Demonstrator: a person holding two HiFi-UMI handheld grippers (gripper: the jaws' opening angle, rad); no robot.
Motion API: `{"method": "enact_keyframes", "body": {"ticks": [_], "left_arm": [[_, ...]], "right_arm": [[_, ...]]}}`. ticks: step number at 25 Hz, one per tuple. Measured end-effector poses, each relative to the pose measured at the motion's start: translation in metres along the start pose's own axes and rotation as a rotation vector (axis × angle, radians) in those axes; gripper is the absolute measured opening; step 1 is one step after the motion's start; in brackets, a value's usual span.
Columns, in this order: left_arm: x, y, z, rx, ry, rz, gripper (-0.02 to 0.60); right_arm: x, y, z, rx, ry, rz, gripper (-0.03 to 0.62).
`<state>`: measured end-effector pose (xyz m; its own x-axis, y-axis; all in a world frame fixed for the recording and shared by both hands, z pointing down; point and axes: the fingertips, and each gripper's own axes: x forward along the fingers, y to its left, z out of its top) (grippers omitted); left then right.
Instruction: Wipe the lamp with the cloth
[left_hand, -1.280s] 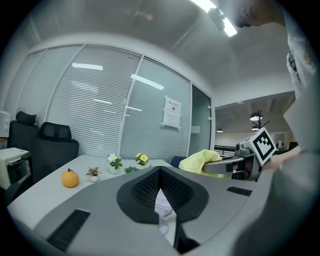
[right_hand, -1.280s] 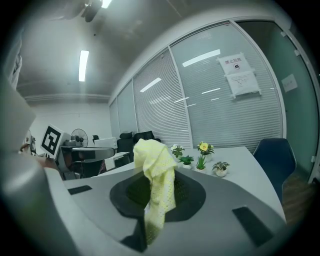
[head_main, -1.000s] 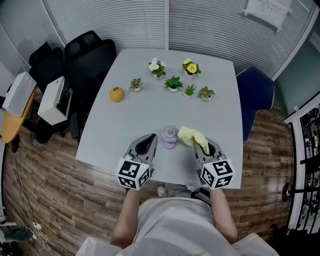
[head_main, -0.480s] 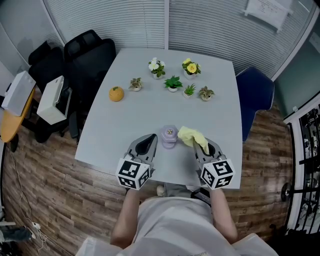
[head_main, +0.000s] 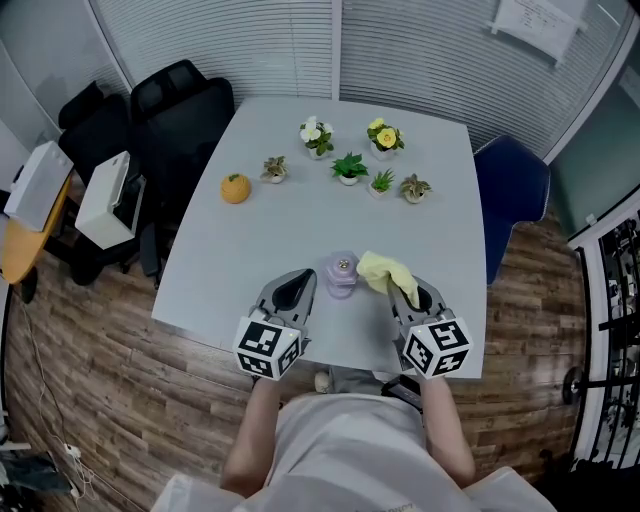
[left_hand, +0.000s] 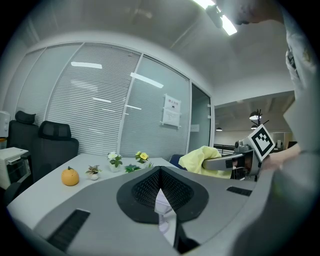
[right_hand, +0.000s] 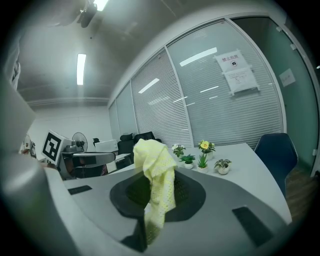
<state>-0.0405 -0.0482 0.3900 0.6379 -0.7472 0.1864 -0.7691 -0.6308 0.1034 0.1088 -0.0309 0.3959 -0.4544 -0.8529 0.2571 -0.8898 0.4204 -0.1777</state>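
The small purple lamp stands near the front edge of the grey table. Its top is rounded, with a pale cap. My left gripper sits just left of the lamp, shut, with nothing held; in the left gripper view its jaws meet at the tips. My right gripper is just right of the lamp, shut on the yellow cloth. The cloth bunches over the jaw tips of my right gripper and hangs down between them. It lies close beside the lamp; whether they touch I cannot tell.
Several small potted plants and an orange fruit-shaped object stand on the far half of the table. Black chairs and a white box are at the left, a blue chair at the right.
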Motion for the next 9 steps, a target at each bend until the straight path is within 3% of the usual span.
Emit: {"method": "enact_keyframes", "body": {"ticks": [9], "left_arm": [[-0.0048, 0.0019, 0.0031, -0.003, -0.008, 0.002, 0.002]], "right_arm": [[0.0001, 0.0055, 0.0009, -0.002, 0.006, 0.008, 0.038]]}}
